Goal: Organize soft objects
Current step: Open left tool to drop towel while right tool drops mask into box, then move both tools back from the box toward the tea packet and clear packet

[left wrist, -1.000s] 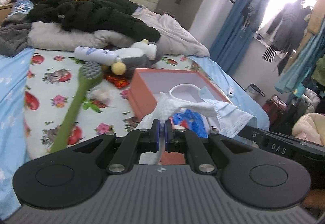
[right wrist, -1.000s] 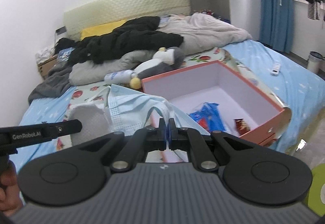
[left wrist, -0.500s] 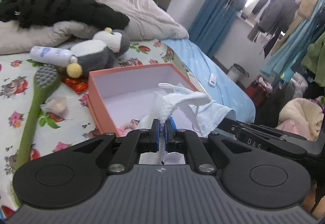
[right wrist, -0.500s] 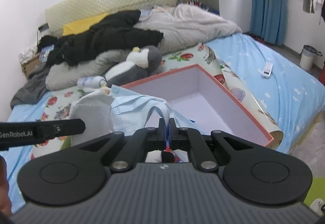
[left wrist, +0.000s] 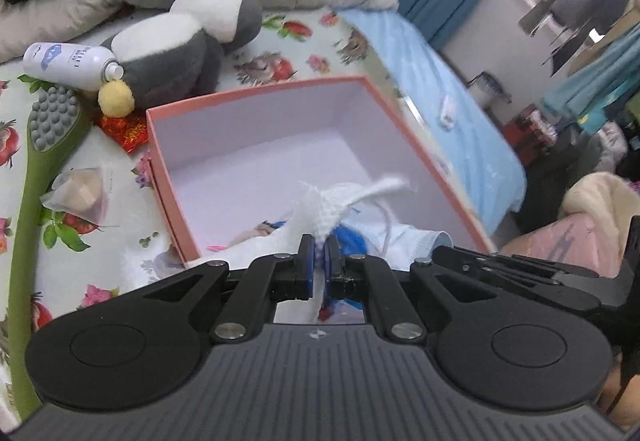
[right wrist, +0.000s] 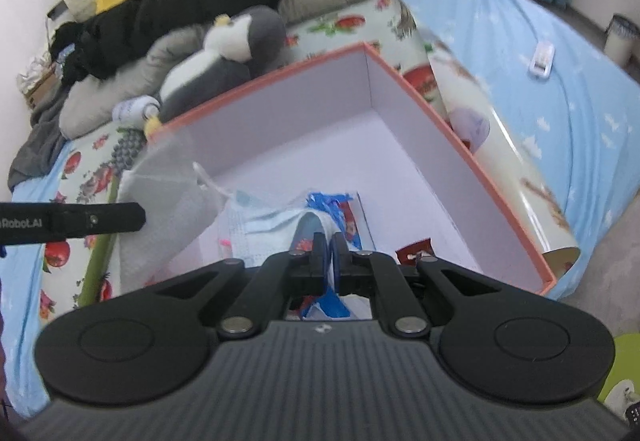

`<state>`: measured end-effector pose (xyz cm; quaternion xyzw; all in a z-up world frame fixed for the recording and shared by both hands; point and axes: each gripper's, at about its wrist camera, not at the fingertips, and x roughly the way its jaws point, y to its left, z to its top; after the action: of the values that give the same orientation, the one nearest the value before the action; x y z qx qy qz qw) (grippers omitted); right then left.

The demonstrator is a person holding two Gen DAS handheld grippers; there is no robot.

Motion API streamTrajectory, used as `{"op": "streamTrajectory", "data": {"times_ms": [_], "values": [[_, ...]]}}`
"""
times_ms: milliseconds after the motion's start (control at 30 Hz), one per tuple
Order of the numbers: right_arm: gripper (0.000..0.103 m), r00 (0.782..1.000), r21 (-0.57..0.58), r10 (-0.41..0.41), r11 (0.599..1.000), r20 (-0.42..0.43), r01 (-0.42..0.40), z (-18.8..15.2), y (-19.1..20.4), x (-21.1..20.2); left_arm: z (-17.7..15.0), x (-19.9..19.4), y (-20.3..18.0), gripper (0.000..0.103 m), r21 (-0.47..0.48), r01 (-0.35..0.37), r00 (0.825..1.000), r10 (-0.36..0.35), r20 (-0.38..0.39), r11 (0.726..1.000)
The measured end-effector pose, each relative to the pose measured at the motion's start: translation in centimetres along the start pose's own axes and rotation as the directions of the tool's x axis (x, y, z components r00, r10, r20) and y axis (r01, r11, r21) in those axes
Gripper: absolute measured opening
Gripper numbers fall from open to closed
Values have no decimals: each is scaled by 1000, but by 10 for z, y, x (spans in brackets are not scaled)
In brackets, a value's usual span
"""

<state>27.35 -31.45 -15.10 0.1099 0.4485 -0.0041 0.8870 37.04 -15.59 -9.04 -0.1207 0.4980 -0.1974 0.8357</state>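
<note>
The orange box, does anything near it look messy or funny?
Yes. A shiny red wrapper lies crumpled beside the orange box, partly under the penguin plush, and a white bottle lies tipped on its side behind it.

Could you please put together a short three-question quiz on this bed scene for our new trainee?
1. True or false: the left gripper is shut on the white knitted cloth.
2. What does the right gripper pinch? A) light blue face mask B) plush penguin C) green brush
3. Fill in: both grippers hang over the open ____ box.

Key: 1 true; 2 A; 3 pink.
</note>
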Motion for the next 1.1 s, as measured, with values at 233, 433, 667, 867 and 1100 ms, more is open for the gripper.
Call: {"op": "streamTrajectory", "data": {"times_ms": [233, 433, 667, 867, 1100], "values": [[7, 999, -15, -30, 999, -41, 29, 5, -6, 17, 11, 30, 8, 6, -8, -34, 997, 33, -64, 999], [14, 998, -27, -49, 998, -40, 48, 7, -7, 17, 12, 33, 4, 35, 10, -47, 997, 47, -67, 999], [38, 999, -47, -52, 998, 10, 53, 3, -2, 4, 11, 21, 3, 46, 23, -35, 999, 36, -35, 999], [38, 996, -49, -24, 998, 81, 28, -11, 7, -20, 0, -7, 1, 46, 60, -22, 999, 20, 38, 998], [39, 980, -52, 19, 999, 196, -9, -39, 23, -57, -31, -56, 2, 46, 111, -47, 987, 29, 158, 993]]}}
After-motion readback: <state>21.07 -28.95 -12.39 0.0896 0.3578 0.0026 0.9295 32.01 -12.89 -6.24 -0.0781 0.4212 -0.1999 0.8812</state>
